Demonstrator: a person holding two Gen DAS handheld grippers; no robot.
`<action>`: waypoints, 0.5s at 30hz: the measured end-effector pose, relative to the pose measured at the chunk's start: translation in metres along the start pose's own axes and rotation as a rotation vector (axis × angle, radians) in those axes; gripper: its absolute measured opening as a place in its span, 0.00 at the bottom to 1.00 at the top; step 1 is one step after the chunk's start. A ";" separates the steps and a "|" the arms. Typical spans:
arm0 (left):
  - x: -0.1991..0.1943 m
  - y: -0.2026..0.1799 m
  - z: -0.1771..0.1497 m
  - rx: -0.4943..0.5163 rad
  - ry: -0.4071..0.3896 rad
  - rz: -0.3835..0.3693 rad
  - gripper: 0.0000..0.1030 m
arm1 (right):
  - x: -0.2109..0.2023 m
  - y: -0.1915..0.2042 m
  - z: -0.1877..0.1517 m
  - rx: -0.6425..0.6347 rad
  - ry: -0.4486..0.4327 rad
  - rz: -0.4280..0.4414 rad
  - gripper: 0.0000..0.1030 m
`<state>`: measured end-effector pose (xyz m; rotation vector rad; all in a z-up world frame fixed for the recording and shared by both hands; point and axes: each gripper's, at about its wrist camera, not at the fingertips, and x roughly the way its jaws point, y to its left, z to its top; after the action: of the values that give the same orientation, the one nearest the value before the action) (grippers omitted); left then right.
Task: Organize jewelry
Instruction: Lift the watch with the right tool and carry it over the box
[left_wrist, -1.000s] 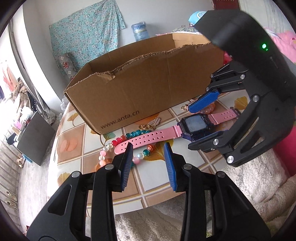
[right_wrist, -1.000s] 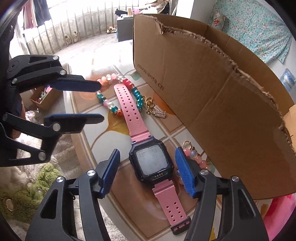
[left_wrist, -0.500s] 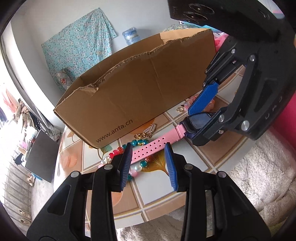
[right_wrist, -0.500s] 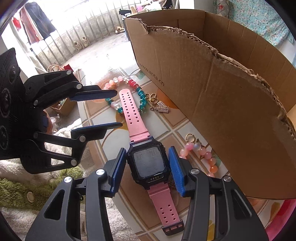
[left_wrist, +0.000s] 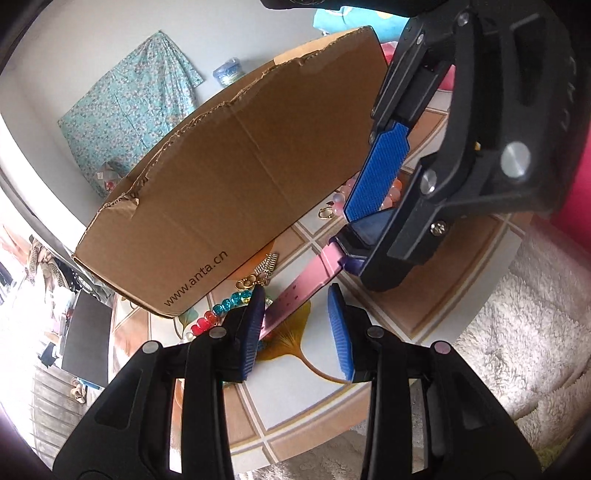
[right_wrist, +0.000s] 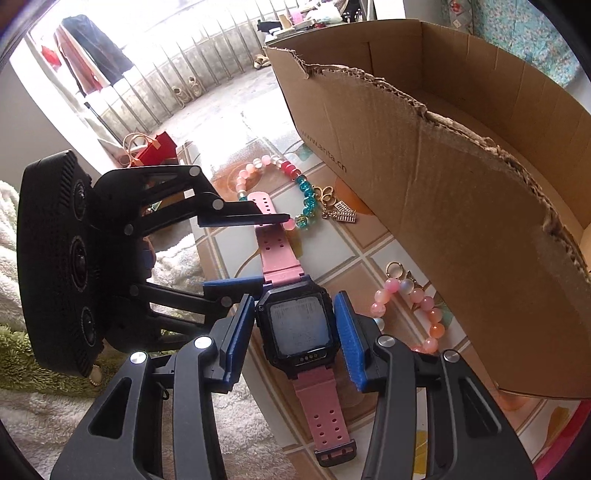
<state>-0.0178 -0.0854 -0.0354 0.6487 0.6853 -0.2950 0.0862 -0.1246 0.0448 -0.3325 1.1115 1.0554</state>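
Observation:
A pink-strapped digital watch (right_wrist: 297, 326) lies on the tiled table beside a cardboard box (right_wrist: 461, 192). My right gripper (right_wrist: 293, 341) is shut on the watch's black case, its blue pads against both sides. In the left wrist view the watch strap (left_wrist: 306, 282) runs between my left gripper's fingers. My left gripper (left_wrist: 297, 328) is open around the strap end. A beaded bracelet of pink, red and teal beads (right_wrist: 284, 184) with a gold charm (right_wrist: 341, 214) lies under the strap's far end.
A second pink and orange bead bracelet (right_wrist: 413, 306) lies against the box wall. The box (left_wrist: 229, 184) is open-topped with a torn rim. A fluffy white rug (left_wrist: 517, 350) lies below the table (left_wrist: 291, 402) edge.
My right gripper closed from open around the watch case to gripping it. My left gripper moved forward until its fingers straddle the strap.

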 end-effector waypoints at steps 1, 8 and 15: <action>0.001 0.001 0.001 -0.006 0.006 0.001 0.21 | 0.000 0.001 -0.001 0.002 -0.002 -0.001 0.43; -0.002 0.015 0.009 -0.087 0.039 -0.083 0.12 | -0.008 0.002 -0.017 0.075 -0.037 -0.058 0.49; 0.001 0.030 0.013 -0.154 0.086 -0.153 0.12 | -0.015 0.022 -0.052 0.144 -0.095 -0.185 0.53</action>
<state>0.0028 -0.0709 -0.0149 0.4650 0.8335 -0.3531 0.0381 -0.1567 0.0399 -0.2618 1.0438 0.8150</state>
